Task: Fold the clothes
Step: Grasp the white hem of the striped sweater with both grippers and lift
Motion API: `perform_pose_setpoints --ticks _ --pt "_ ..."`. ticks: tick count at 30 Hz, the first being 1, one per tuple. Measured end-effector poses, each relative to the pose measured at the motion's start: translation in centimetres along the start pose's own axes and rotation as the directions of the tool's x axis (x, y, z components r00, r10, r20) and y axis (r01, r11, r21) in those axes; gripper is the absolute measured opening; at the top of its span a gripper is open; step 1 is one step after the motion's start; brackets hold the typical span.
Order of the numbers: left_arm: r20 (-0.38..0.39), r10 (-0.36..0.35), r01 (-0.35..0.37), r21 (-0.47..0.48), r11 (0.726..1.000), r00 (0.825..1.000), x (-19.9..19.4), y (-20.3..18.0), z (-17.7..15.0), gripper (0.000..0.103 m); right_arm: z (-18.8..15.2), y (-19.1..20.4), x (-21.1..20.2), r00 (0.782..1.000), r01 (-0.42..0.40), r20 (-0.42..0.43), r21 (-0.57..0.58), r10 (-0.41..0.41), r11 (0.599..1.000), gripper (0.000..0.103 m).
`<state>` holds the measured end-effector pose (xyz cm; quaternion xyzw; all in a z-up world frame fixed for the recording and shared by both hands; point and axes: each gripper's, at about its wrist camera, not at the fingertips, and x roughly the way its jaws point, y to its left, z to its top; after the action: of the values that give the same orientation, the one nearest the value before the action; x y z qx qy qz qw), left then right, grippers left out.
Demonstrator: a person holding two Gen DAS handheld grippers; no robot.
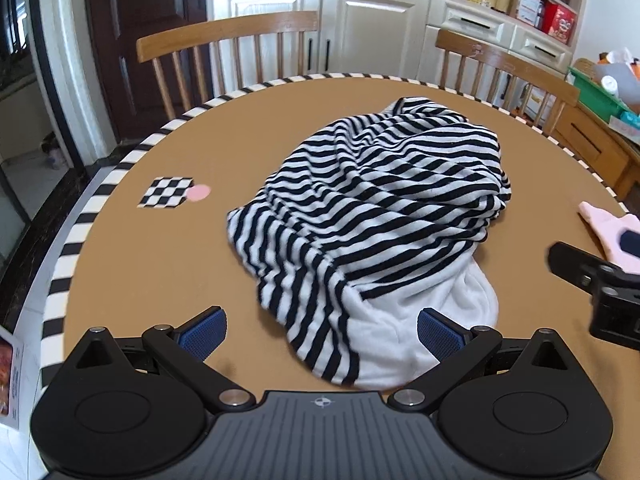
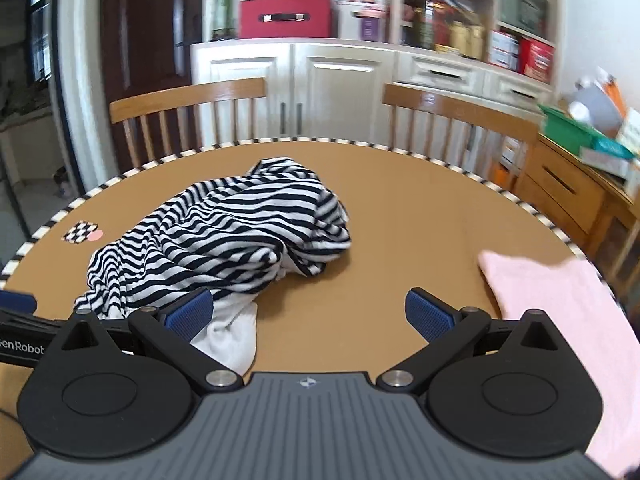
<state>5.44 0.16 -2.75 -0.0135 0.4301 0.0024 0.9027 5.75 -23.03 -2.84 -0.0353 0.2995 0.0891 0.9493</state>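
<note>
Striped shirt (image 1: 384, 216) heaped mid-tabletop (image 1: 160, 264), crumpled, white hem nearest. Left tongs (image 1: 320, 334) apart, holding nothing, straddling hem: placed for edge pickup. Right tongs (image 2: 310, 316) apart, nothing between. Pink garment (image 2: 560, 304) lies flat at right edge.

Both the left gripper (image 1: 322, 334) and the right gripper (image 2: 309, 316) are built of black linkage arms, silver rivets, blue ribbed pads (image 1: 202, 334) and a grey grooved body bearing a small crosshair mark (image 1: 323, 402).
</note>
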Motion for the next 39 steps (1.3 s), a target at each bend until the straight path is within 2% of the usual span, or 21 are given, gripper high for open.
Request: perform_pose_setpoints --ticks 3,5,7,10,11,13,14,16,17,18,19,20,21,25,27,33,37,39 --pt "-0.002 -0.003 0.003 0.027 1.000 1.000 1.0 -0.5 0.1 0.102 0.5 -0.2 1.8 1.000 -0.026 -0.018 -0.042 0.026 0.999 0.102" --pt "-0.005 -0.006 0.006 0.044 0.999 1.000 1.7 -0.8 0.2 0.098 0.9 -0.5 3.1 0.997 -0.059 -0.053 -0.026 0.057 0.998 0.097" --pt "-0.013 -0.013 0.013 0.055 0.998 1.000 2.3 -0.9 0.2 0.094 1.1 -0.6 4.2 0.992 -0.085 -0.098 -0.003 0.084 0.996 0.080" --pt "-0.046 -0.033 0.035 0.052 0.998 0.998 3.6 -0.7 0.3 0.087 0.7 -0.6 6.0 0.962 -0.177 -0.198 0.069 0.187 0.982 0.066" --pt "-0.059 -0.038 0.041 0.048 0.998 0.998 4.0 -0.5 0.3 0.085 0.4 -0.5 6.5 0.948 -0.202 -0.230 0.097 0.219 0.975 0.065" --pt "-0.032 -0.047 0.049 0.040 0.998 0.998 4.1 -0.3 0.3 0.080 -0.4 -0.1 7.1 0.934 -0.218 -0.270 0.095 0.235 0.971 0.060" --pt "-0.024 -0.054 0.055 0.041 0.998 0.998 4.1 -0.2 0.4 0.077 -0.8 0.4 7.1 0.936 -0.222 -0.264 0.073 0.233 0.972 0.059" --pt "-0.009 -0.068 0.068 0.043 0.997 0.998 4.1 -0.1 0.4 0.067 -1.0 1.2 7.0 0.936 -0.238 -0.260 0.028 0.237 0.971 0.045" --pt "-0.002 -0.075 0.075 0.044 0.996 0.997 4.1 0.0 0.4 0.056 -1.0 1.5 6.9 0.933 -0.252 -0.260 0.015 0.247 0.968 0.038" --pt "0.001 -0.090 0.090 0.042 0.995 0.996 4.1 0.1 0.4 0.042 -1.0 1.8 6.9 0.929 -0.264 -0.265 0.011 0.258 0.964 0.019" --pt "-0.003 -0.108 0.108 0.029 0.994 0.994 4.0 0.4 0.5 0.035 -1.0 2.1 6.8 0.925 -0.276 -0.271 0.008 0.268 0.961 0.011" --pt "-0.007 -0.125 0.125 0.015 0.992 0.992 4.0 0.6 0.5 0.028 -1.1 2.3 6.7 0.922 -0.283 -0.275 0.000 0.272 0.959 0.010" --pt "-0.008 -0.138 0.138 -0.003 0.990 0.990 3.9 0.9 0.4 0.026 -1.2 2.6 6.5 0.920 -0.289 -0.279 -0.008 0.275 0.957 0.006" --pt "-0.003 -0.174 0.173 -0.087 0.981 0.985 2.7 2.5 0.5 0.024 -1.1 2.2 4.8 0.912 -0.293 -0.285 0.047 0.294 0.955 0.005" --pt "0.018 -0.195 0.196 -0.094 0.976 0.981 1.3 3.2 0.7 0.023 -0.7 1.5 2.9 0.914 -0.300 -0.268 0.056 0.304 0.952 0.005" --pt "0.073 -0.282 0.284 -0.021 0.959 0.957 -4.7 3.7 0.9 0.023 0.9 0.2 -3.7 0.907 -0.362 -0.227 0.005 0.354 0.932 0.005" --pt "0.131 -0.338 0.340 0.005 0.940 0.932 -9.6 3.9 1.1 0.021 3.2 -0.4 -7.6 0.905 -0.388 -0.177 0.027 0.386 0.921 0.005" --pt "0.144 -0.343 0.345 0.014 0.939 0.928 -11.3 3.7 1.6 0.020 4.7 -0.2 -9.5 0.906 -0.401 -0.146 0.000 0.397 0.916 0.005"
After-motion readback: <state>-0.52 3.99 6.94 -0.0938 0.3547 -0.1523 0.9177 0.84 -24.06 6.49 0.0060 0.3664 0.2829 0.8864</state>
